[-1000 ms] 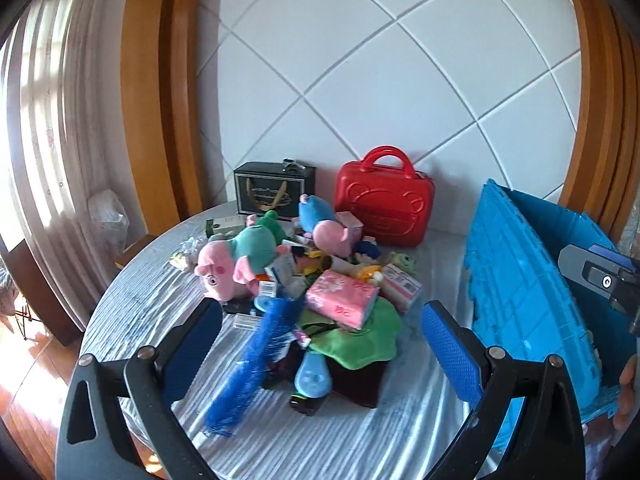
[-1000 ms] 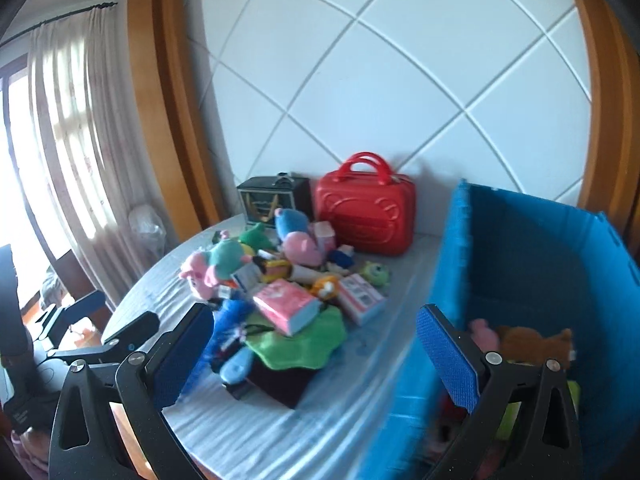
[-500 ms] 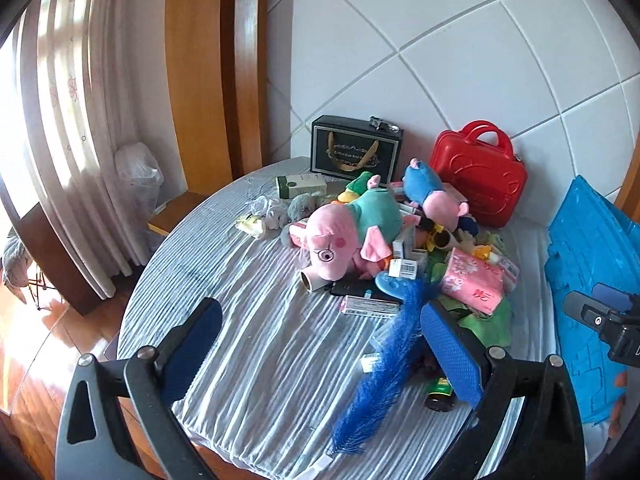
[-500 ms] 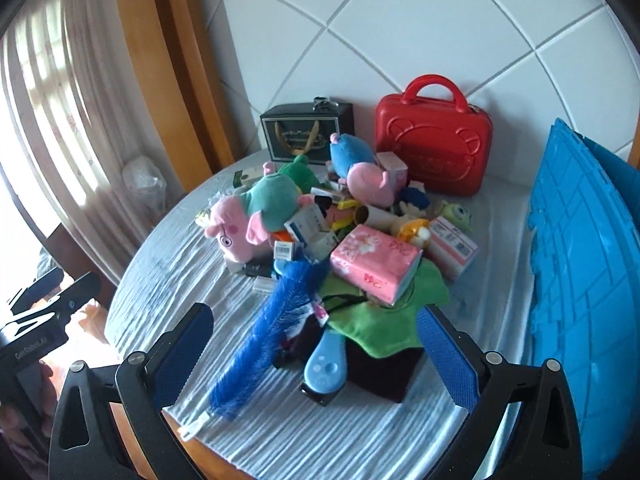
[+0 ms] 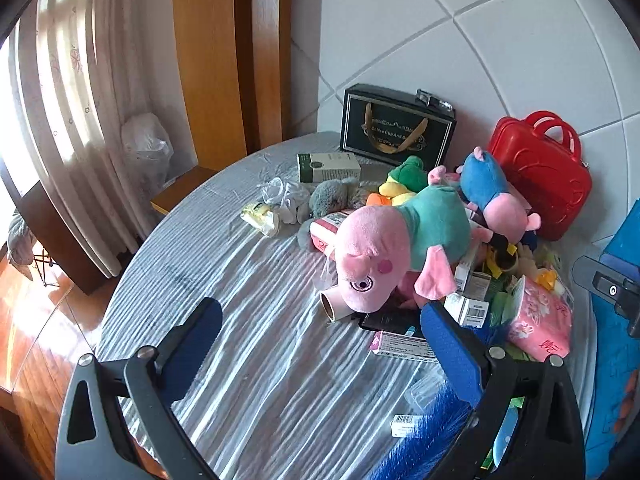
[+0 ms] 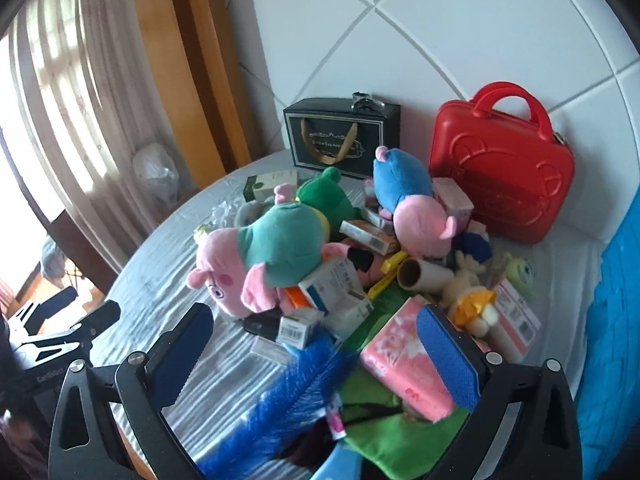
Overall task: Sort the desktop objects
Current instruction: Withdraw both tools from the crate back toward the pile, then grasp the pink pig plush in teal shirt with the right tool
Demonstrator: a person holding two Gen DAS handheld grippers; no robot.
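Observation:
A heap of toys and small boxes lies on the round grey-clothed table point(image 5: 224, 288). A pink pig plush in a teal shirt point(image 5: 400, 252) lies at the heap's near side, also in the right wrist view point(image 6: 264, 256). A pig plush in blue point(image 6: 412, 200) lies behind it. My left gripper point(image 5: 320, 332) is open and empty, just in front of the teal pig's snout. My right gripper point(image 6: 312, 344) is open and empty over a blue feather point(image 6: 288, 396) and a pink tissue pack point(image 6: 404, 364).
A red case point(image 6: 500, 176) and a black gift box point(image 6: 340, 140) stand against the white wall. A blue crate point(image 6: 616, 340) stands at the right. A green cloth point(image 6: 400, 432), a cardboard tube point(image 6: 420, 274) and a green-white box point(image 5: 328, 167) lie around. Curtains and the table edge are left.
Both grippers have moved left and closer to the heap. The left one now faces the teal pig plush; the crate has slid to the right edge of both views. Both stay open.

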